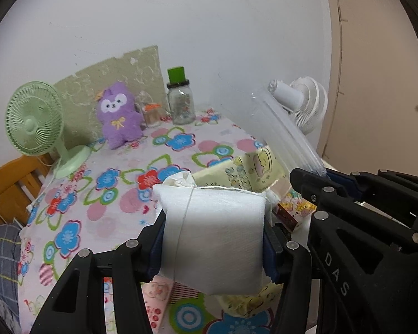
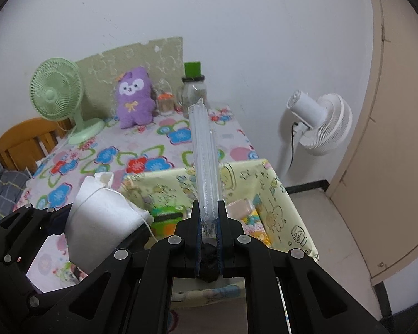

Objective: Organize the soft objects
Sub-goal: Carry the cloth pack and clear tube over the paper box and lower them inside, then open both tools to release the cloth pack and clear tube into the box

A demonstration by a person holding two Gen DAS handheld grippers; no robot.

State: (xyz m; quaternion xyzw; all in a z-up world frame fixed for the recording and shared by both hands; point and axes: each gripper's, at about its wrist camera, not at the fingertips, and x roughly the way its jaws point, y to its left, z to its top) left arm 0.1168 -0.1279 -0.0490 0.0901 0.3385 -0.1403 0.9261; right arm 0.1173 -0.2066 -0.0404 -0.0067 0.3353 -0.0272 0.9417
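My left gripper [image 1: 213, 239] is shut on a white soft pouch [image 1: 214, 236] with a drawstring, held above the near part of the table; the pouch also shows in the right wrist view [image 2: 103, 228]. My right gripper [image 2: 209, 222] is shut on a long clear plastic packet [image 2: 204, 161] that sticks up and away; the packet also shows in the left wrist view [image 1: 287, 136]. A yellow cartoon-print fabric bin [image 2: 253, 181] with small packets inside sits below both grippers at the table's right corner. A purple plush toy [image 1: 119, 115] leans against the back board.
A green desk fan [image 1: 34, 119] stands at the back left on the flowered tablecloth [image 1: 164, 150]. A glass jar with a green lid [image 1: 179, 100] stands at the back. A white floor fan [image 2: 317, 122] stands right of the table. A wooden chair [image 2: 22, 139] is at the left.
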